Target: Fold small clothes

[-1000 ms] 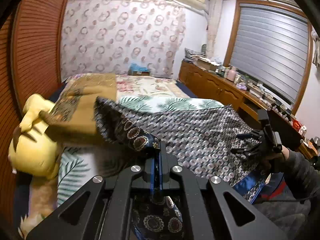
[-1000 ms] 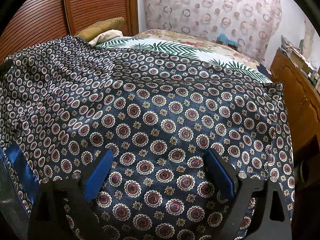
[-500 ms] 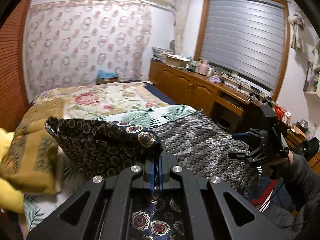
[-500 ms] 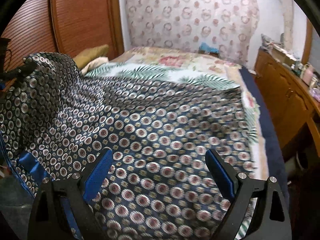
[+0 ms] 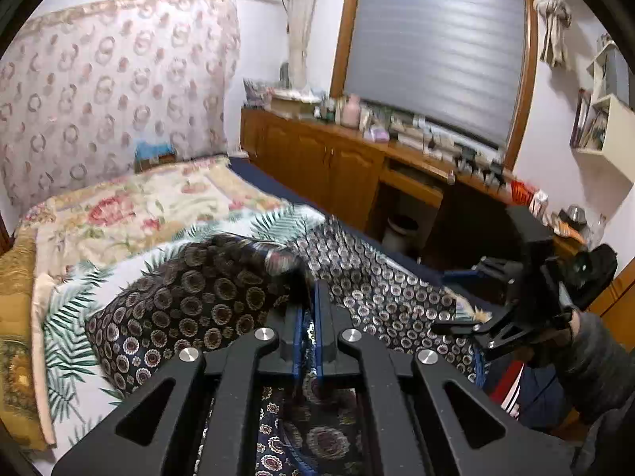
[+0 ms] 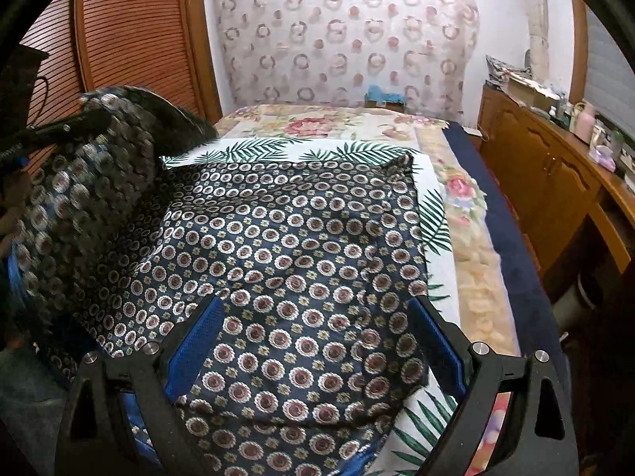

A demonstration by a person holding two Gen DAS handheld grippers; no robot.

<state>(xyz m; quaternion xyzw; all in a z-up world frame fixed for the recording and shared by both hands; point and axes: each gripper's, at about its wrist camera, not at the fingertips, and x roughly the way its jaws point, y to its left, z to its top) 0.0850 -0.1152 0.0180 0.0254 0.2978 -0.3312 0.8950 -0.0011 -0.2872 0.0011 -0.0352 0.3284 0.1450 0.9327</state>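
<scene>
The patterned garment (image 6: 293,246), a dark blue cloth printed with round medallions, lies spread on the palm-leaf sheet (image 6: 274,146) of the bed (image 5: 131,206); most of it is flat, with its far edge toward 12 o'clock in the right wrist view. The left gripper (image 5: 307,317) is clenched on one edge of the garment, and the lifted portion billows at 9 to 10 o'clock in the right wrist view. The right gripper (image 6: 313,345) is released: its blue pads (image 6: 194,341) stand wide apart above the flat cloth, apparently gripping nothing. The step in hand is judged to be the first fold, carrying the held edge across toward the opposite side. To do it well, keep the left grip firm so the slippery cloth does not escape, carry the edge low and level so the fold line forms straight, and align the carried edge with the edge lying near 3 o'clock. Use the released right gripper to pin the flat layer near the intended crease, preventing the lower layer from dragging. Set the edge down before releasing it.
</scene>
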